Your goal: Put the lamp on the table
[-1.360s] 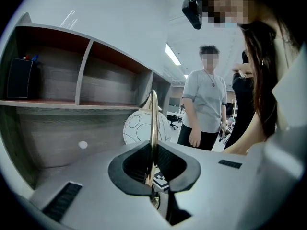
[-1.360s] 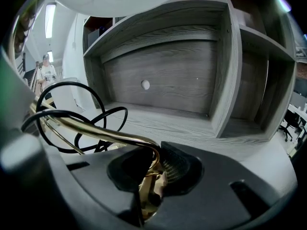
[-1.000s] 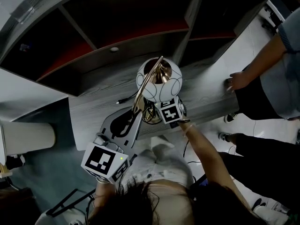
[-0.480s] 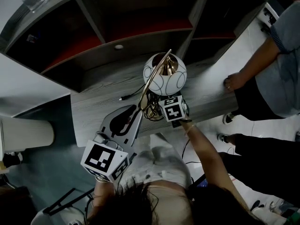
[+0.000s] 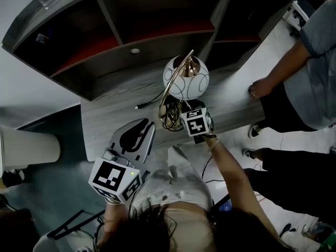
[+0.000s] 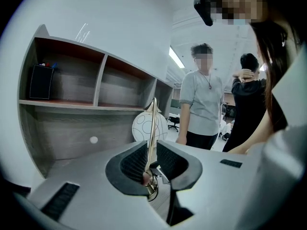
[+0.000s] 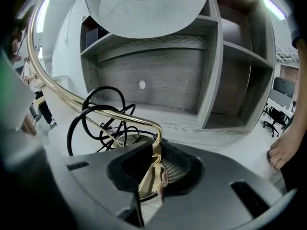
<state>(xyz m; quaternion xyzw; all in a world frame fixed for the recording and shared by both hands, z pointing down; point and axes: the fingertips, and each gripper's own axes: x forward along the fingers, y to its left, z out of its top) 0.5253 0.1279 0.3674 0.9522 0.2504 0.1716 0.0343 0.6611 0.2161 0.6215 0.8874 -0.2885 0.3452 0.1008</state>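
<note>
The lamp has a white globe shade point(image 5: 185, 77), a curved gold stem point(image 5: 166, 96) and a gold base wound with black cable point(image 5: 170, 115). It stands on the grey wood table point(image 5: 105, 125). My right gripper point(image 7: 153, 169) is shut on the edge of the gold base, under the shade point(image 7: 144, 6). Its marker cube point(image 5: 195, 122) covers the jaws in the head view. My left gripper point(image 5: 144, 129) sits left of the lamp and back from the stem. Its jaws have just been opening. In the left gripper view point(image 6: 151, 164) the stem point(image 6: 151, 128) lines up with the gap, but the pads do not press it.
A grey shelf unit point(image 5: 157, 30) with open compartments rises behind the table. The lamp's loose cable point(image 5: 149, 101) trails left over the tabletop. A person stands at the right with a hand point(image 5: 257, 91) on the table edge. A white cylinder point(image 5: 26, 151) lies at far left.
The left gripper's jaws have come off the gold stem and drawn back towards me. The lamp, still in the right gripper, has shifted slightly right on the table.
</note>
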